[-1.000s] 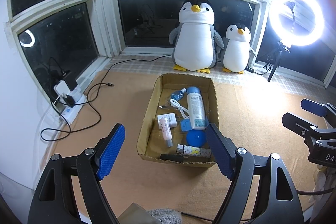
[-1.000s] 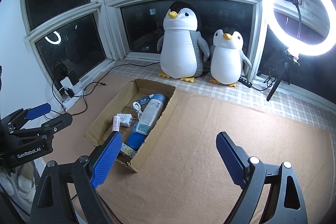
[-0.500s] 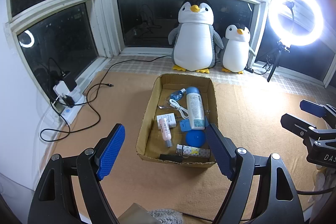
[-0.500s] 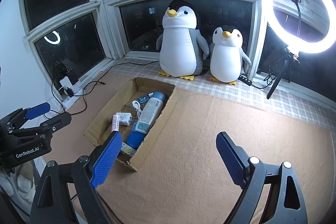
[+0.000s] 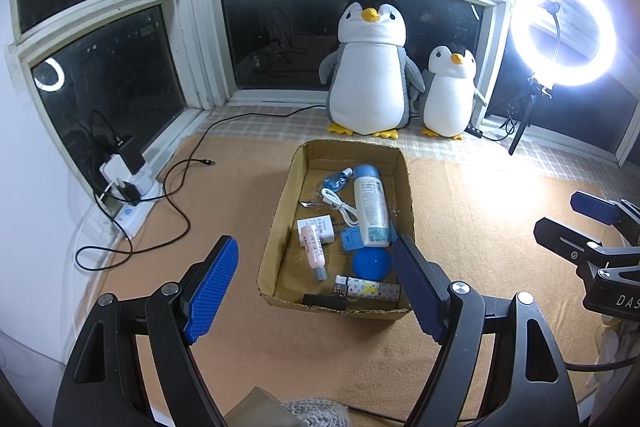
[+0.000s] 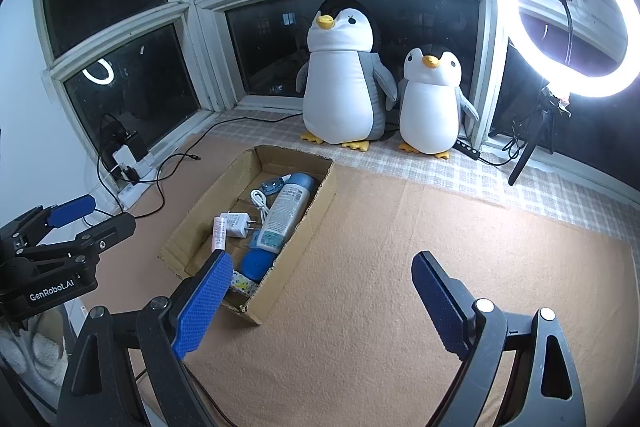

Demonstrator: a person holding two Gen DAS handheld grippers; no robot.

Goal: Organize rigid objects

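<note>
- Both grippers are hanging back from the cardboard box [image 5: 276, 227], nothing in either one: left gripper [image 5: 314, 291] has its jaws wide apart, right gripper [image 6: 320, 301] too.
- All the small stuff sits inside the box, mid-frame on the tan mat [image 5: 480, 195]: white bottle [image 5: 372, 211], pink tube [image 5: 314, 247], charger [image 5: 326, 227], white cable [image 5: 338, 201], blue round lid [image 5: 372, 263].
- Nothing loose on the mat, so this fits either just packed or about to be sorted.

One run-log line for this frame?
left gripper: open, empty | right gripper: open, empty | items in box | mat
</note>
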